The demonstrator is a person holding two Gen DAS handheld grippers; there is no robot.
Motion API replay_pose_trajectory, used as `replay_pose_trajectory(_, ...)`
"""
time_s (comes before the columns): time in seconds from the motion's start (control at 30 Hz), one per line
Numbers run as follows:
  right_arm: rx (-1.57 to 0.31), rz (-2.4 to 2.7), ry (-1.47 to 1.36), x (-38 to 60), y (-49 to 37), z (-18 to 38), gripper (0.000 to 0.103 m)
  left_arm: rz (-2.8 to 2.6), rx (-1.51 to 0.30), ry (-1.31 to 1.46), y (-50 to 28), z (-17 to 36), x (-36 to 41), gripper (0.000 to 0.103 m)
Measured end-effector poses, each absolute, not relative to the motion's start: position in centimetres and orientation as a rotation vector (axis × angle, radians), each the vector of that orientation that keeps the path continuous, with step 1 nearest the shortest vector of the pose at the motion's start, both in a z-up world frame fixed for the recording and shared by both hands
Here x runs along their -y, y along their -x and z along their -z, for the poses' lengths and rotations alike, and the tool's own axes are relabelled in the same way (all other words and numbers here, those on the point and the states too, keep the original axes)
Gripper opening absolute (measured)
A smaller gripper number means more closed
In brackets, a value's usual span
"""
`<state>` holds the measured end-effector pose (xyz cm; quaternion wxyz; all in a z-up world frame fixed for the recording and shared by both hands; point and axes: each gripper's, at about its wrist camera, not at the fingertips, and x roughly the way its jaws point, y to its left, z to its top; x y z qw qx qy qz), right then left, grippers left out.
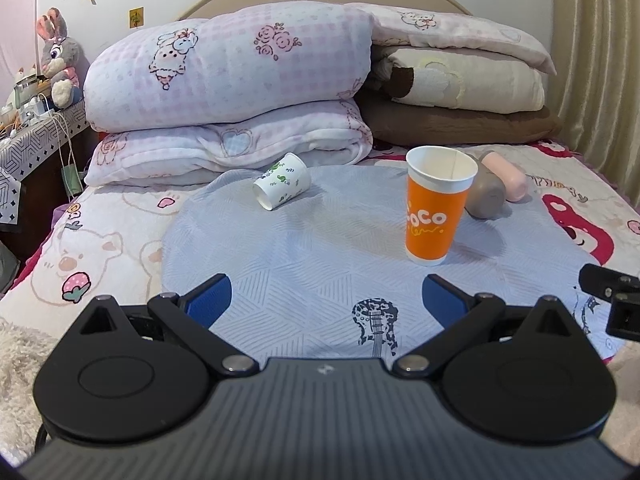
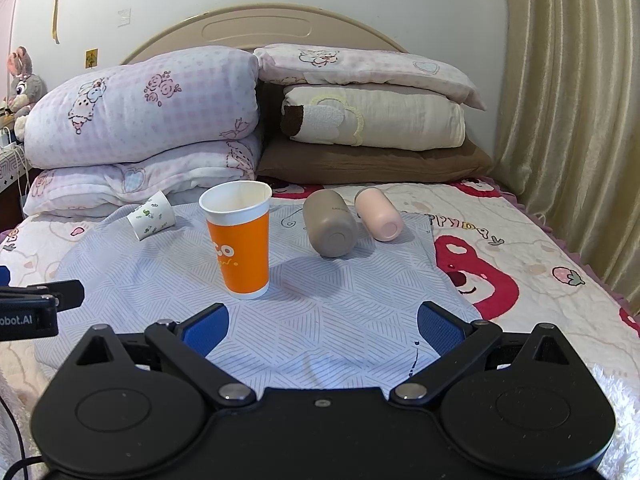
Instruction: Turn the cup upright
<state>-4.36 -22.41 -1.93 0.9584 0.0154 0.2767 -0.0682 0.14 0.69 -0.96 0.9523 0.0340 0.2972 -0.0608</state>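
Left wrist view: the left tongs (image 1: pixel 326 300) sit low at the bottom centre, level over the grey cloth (image 1: pixel 304 248) on the bed, blue fingers (image 1: pixel 210 300) spread wide and released, holding nothing. The orange cup (image 1: pixel 436 208) stands upright right of centre, mouth up. The white cup (image 1: pixel 282 186) lies on its side at centre left. A brown cup (image 1: pixel 486 196) and a pink cup (image 1: pixel 506 176) lie behind the orange one. The right tongs' tip (image 1: pixel 612 300) shows at the right edge.

Right wrist view: the right tongs (image 2: pixel 322 330) hover low at the bottom centre, released and empty. The orange cup (image 2: pixel 240 240) stands just left of centre, the white cup (image 2: pixel 152 216) on its side at left, the brown cup (image 2: pixel 330 224) and pink cup (image 2: pixel 378 220) on their sides right of centre.
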Motion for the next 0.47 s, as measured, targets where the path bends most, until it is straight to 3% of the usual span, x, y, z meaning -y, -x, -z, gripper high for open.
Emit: replay_pose_trajectory(0.47, -0.562, 0.141, -0.028, 22.28, 4.53, 1.8, 0.102, 0.12, -0.593, -0.088, -0.09, 0.85, -0.56, 0.103)
